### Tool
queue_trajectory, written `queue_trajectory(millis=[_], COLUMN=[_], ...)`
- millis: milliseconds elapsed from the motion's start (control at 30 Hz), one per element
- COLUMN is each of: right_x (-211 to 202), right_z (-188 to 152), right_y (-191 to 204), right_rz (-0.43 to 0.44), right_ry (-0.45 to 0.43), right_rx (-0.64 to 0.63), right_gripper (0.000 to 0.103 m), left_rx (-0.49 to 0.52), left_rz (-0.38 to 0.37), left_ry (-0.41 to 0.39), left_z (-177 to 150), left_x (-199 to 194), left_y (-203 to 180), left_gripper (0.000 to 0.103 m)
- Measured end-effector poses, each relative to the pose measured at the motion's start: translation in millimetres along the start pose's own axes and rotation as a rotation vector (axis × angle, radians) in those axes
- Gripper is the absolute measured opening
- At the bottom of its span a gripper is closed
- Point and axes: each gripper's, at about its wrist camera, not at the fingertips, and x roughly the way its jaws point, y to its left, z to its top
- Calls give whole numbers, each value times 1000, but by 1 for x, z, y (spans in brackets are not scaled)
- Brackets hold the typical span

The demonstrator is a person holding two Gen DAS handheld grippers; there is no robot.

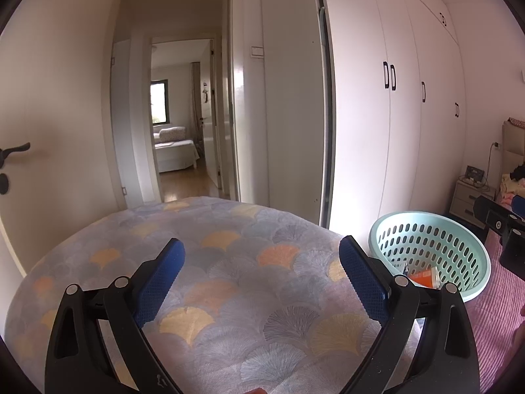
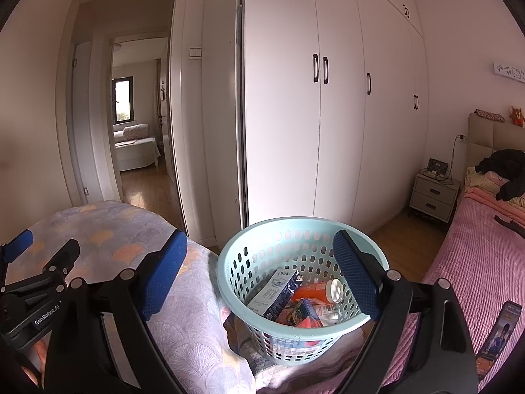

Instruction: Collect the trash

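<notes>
Both of your hand-held grippers are open and empty; the trash sits in the basket.

Your left hand-held gripper [image 1: 262,282] hangs over the patterned quilt [image 1: 229,262], jaws wide apart, nothing between them. Your right hand-held gripper [image 2: 259,282] is spread wide too, with the mint basket [image 2: 229,262] seen between its fingers, not touching as far as the view tells. The basket rests on the bedding between the quilt and the pink bedspread [image 2: 466,262]. Inside it lie a white-and-blue carton [image 2: 275,292], an orange bottle [image 2: 315,290] with a white cap, and a small colourful box [image 2: 302,312]; other bits below are too hidden to name. White wardrobe [image 2: 328,131] stands behind.
</notes>
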Motion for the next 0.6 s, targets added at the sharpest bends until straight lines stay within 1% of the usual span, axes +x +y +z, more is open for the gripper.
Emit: queue_trajectory(millis=[400, 600], right_x=[4, 3], right_z=[-2, 4], right_y=[1, 2], right_rz=[-2, -24], right_ry=[18, 29], right_rx=[12, 11], right_gripper=[86, 86], left_rx=[16, 17], left_rz=[0, -9], left_ry=[-14, -18], left_z=[2, 12], left_x=[-3, -17], left_y=[-6, -6], left_gripper=[92, 92])
